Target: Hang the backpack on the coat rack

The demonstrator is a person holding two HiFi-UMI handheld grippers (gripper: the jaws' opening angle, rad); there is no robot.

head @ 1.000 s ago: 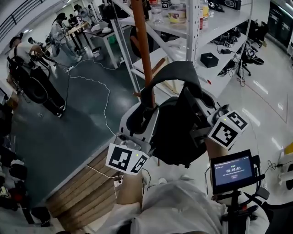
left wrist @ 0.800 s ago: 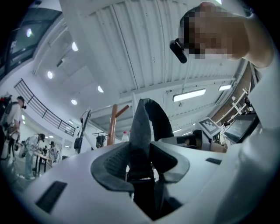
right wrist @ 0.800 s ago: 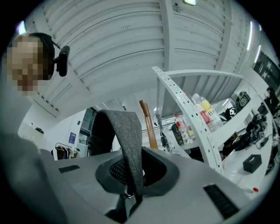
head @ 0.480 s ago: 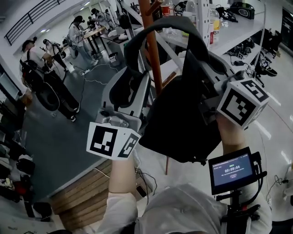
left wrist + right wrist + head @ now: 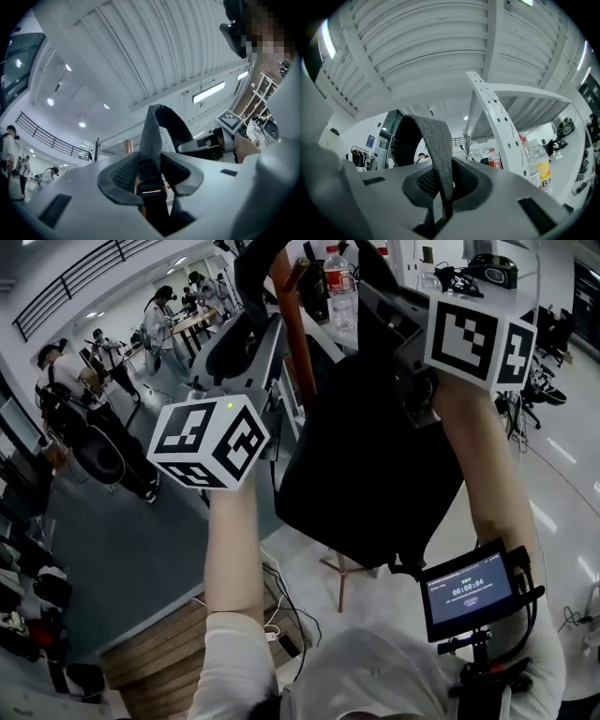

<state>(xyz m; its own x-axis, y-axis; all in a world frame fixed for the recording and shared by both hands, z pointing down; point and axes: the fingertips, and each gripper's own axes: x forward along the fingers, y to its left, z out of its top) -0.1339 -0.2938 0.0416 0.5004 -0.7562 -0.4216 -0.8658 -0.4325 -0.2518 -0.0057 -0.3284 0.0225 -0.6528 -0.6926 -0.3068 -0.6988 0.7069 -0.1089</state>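
Note:
A black backpack (image 5: 370, 456) hangs in the air between my two raised grippers, right in front of the coat rack's orange-brown pole (image 5: 292, 338). High at the left of the head view, my left gripper (image 5: 251, 338) is shut on one grey shoulder strap (image 5: 151, 140). My right gripper (image 5: 398, 310) is shut on the other strap (image 5: 436, 140). Both strap loops arch up above the jaws. In the left gripper view the pole's top (image 5: 129, 145) shows just behind the strap. The rack's hooks are mostly hidden by the bag.
A white metal shelf (image 5: 497, 126) with bottles (image 5: 536, 166) stands close behind the rack. The rack's wooden feet (image 5: 342, 568) show under the bag. People work at tables at the far left (image 5: 164, 315). A small screen (image 5: 467, 592) is mounted at my lower right.
Both grippers have lifted the backpack well upward along the pole, from about waist level to near the pole's top. The straps stay gripped.

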